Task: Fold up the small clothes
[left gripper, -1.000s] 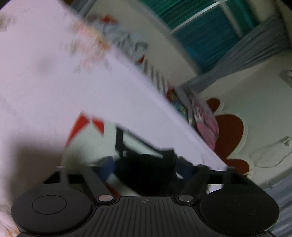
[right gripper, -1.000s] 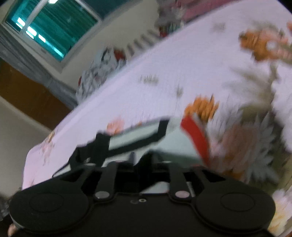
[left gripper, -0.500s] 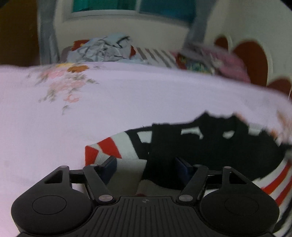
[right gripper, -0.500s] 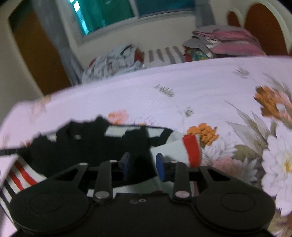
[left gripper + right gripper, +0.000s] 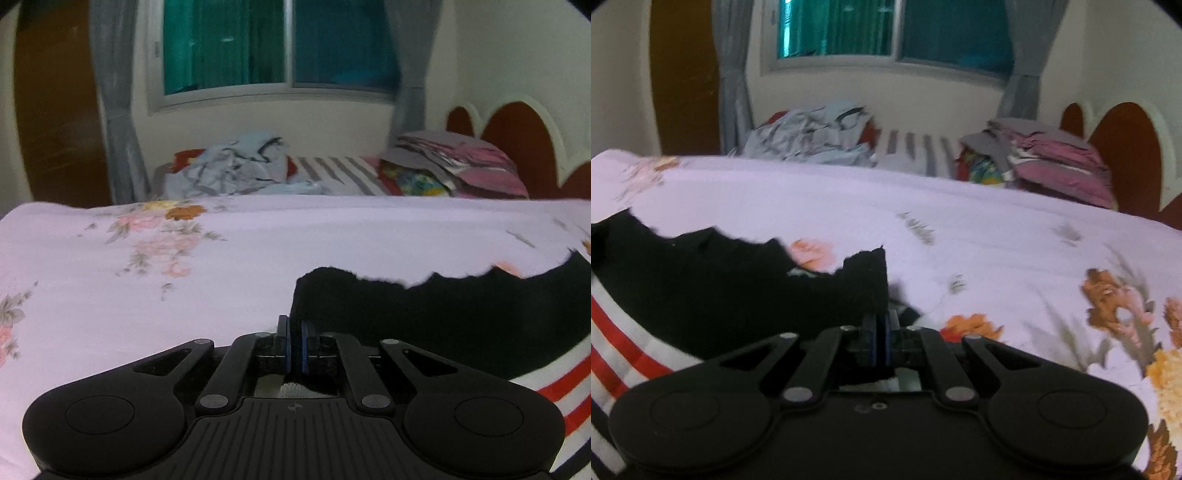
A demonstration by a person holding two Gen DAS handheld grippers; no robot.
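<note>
— How does the left gripper (image 5: 294,345) stand?
— Level, pointing forward and down; its jaws have just been closing, blue pads nearly together on a fold of cloth.
— And the right gripper (image 5: 881,338)?
— The same — just closed, cloth pinched between.

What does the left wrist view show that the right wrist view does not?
Only the left wrist view: the left tool, shut on the garment's black edge. Only the right wrist view: the right tool, shut on that garment, and large orange flowers on the sheet. Both: the bedsheet, window and pillows.
</note>
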